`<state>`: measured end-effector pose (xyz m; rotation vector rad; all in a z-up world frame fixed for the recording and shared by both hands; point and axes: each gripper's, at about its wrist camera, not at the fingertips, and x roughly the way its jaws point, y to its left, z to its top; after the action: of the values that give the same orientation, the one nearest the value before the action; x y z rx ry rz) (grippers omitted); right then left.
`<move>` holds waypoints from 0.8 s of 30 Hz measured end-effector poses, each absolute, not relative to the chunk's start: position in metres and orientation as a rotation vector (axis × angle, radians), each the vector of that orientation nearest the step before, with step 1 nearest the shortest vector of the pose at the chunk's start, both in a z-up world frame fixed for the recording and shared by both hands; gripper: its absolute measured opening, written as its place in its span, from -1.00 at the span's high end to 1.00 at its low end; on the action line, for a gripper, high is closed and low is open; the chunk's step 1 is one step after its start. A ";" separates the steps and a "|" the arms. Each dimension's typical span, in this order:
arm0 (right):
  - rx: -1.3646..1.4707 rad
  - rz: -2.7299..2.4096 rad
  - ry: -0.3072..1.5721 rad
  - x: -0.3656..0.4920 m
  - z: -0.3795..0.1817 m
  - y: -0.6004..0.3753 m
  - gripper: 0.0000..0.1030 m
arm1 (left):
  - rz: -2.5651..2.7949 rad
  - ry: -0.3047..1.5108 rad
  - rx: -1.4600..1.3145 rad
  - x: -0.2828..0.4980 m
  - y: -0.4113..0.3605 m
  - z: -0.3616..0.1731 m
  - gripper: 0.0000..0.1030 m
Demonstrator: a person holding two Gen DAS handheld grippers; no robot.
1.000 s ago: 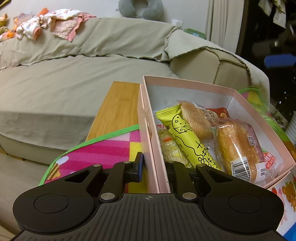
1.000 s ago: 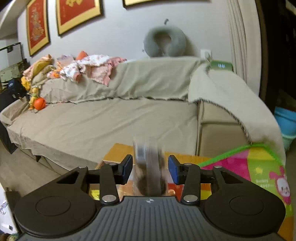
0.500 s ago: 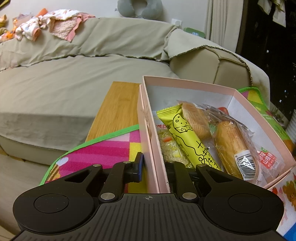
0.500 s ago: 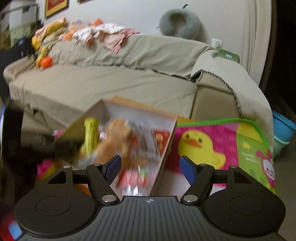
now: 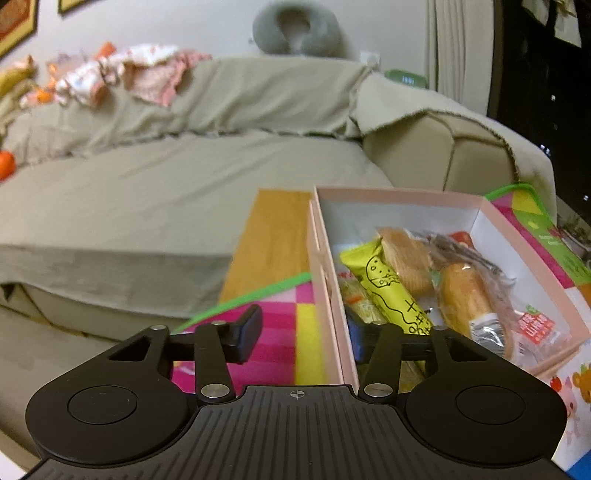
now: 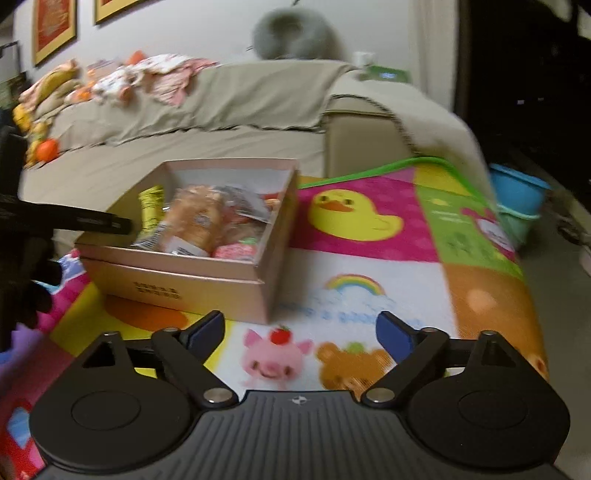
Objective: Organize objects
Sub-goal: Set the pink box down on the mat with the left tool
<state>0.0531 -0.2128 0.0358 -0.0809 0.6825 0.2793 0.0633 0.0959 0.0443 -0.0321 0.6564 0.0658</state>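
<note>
Left wrist view: left gripper [image 5: 301,330] jaws just spread, straddling left wall of pink snack box [image 5: 328,295], pads clear of it. Right wrist view: right gripper [image 6: 301,330] jaws just widened, empty, above play mat [image 6: 369,266]; box near mat's left edge.

We are in a home living room. A long sofa [image 5: 155,192] under a loose beige throw fills the far side, with crumpled clothes [image 5: 144,74] heaped on its back at the left and a grey neck pillow [image 5: 299,31] against the wall. Framed pictures [image 6: 55,29] hang at the far left. Near us, a child's bright cartoon play mat [image 6: 369,258] covers a low wooden table [image 5: 273,236].
</note>
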 end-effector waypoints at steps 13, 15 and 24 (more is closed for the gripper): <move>-0.003 0.255 0.705 -0.007 -0.008 -0.213 -1.00 | 0.034 0.534 -0.032 -0.089 0.049 0.047 0.04; -0.022 0.249 0.712 -0.009 -0.016 -0.208 -1.00 | 0.007 0.570 -0.038 -0.104 0.038 0.033 0.03; -0.059 0.179 0.705 -0.017 -0.020 -0.203 -1.00 | -0.017 0.618 -0.017 -0.113 0.010 -0.002 0.02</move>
<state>-0.0174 -0.2032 -0.0198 -0.0592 0.7050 0.1789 -0.1125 0.0100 -0.0015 -0.0171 0.6179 -0.0169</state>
